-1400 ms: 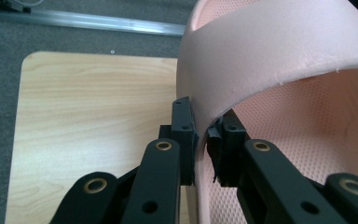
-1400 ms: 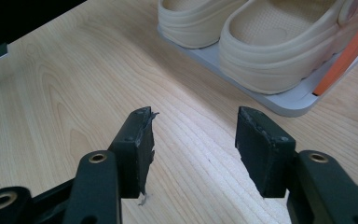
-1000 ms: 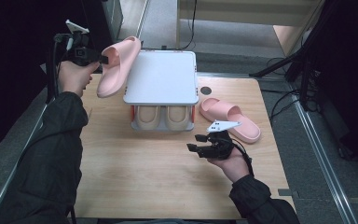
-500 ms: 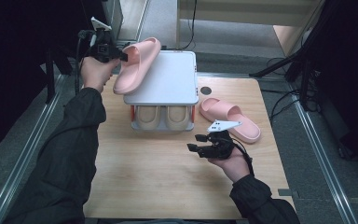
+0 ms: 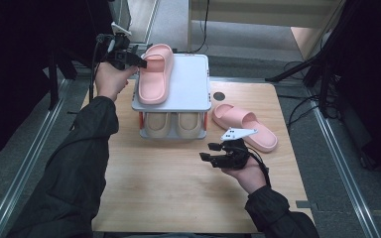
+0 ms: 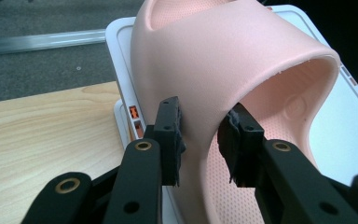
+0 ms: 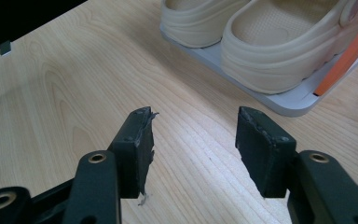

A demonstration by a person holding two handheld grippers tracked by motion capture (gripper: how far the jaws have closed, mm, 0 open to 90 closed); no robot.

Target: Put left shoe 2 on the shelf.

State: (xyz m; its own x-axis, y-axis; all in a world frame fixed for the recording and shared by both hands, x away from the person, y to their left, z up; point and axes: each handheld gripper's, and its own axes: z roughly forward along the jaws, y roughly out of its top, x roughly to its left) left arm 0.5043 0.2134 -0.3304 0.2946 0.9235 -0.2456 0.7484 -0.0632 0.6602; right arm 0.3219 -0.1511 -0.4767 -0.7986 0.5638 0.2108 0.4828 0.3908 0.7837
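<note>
The left tool [image 6: 199, 140] is sitting with its two black, matte jaws astride the thick strap of a soft pink foam slide sandal [image 5: 155, 74]; its jaws have just been opening, and in the left gripper view the frayed rubber pads [image 6: 173, 135] are standing just beside the strap's smooth, rounded band, with the right pad showing a sliver of gap, so the grip is loosening rather than pressing. The sandal is lying flat on the glossy white top shelf of a small two-tier plastic shoe rack [image 5: 193, 84], its dimpled footbed facing up. On the lower tier a pair of cream moulded clogs [image 5: 174, 124] is resting side by side, their rounded toes ridged, beside an orange upright. The right tool [image 7: 193, 135] is hovering with its jaws spread wide and nothing between them, its worn pads above the pale, fine-grained wooden surface [image 5: 168, 188]. A second pink foam sandal [image 5: 245, 126] is lying on that surface just right of the rack, near the right hand.
</note>
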